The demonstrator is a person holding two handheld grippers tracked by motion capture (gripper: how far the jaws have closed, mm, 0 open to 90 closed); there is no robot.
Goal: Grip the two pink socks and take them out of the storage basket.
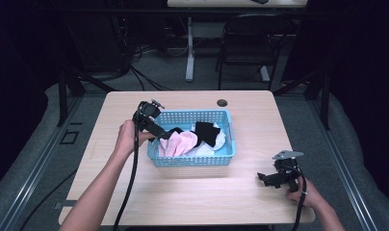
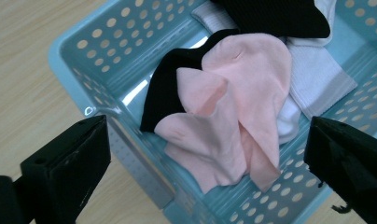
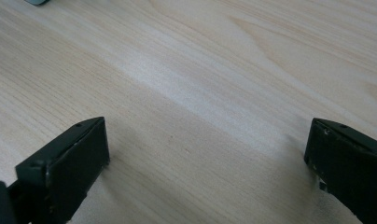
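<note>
Light wood counter [image 1: 192,192], dark room. Perforated blue plastic basket [image 1: 192,160] sits centre; bare wood toward 6 o'clock. Left gripper [image 1: 164,135] and right gripper [image 1: 263,178] both gape apart, empty.

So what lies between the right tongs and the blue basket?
Only bare table, as the high view shows: the right tongs rest apart from the blue basket, with nothing between them.

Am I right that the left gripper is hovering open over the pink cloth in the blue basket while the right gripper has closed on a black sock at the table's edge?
Not quite. The right gripper holds nothing: the right gripper view shows its fingers spread apart over bare table. The rest is right: the left gripper is open over the pink cloth in the blue basket.
</note>
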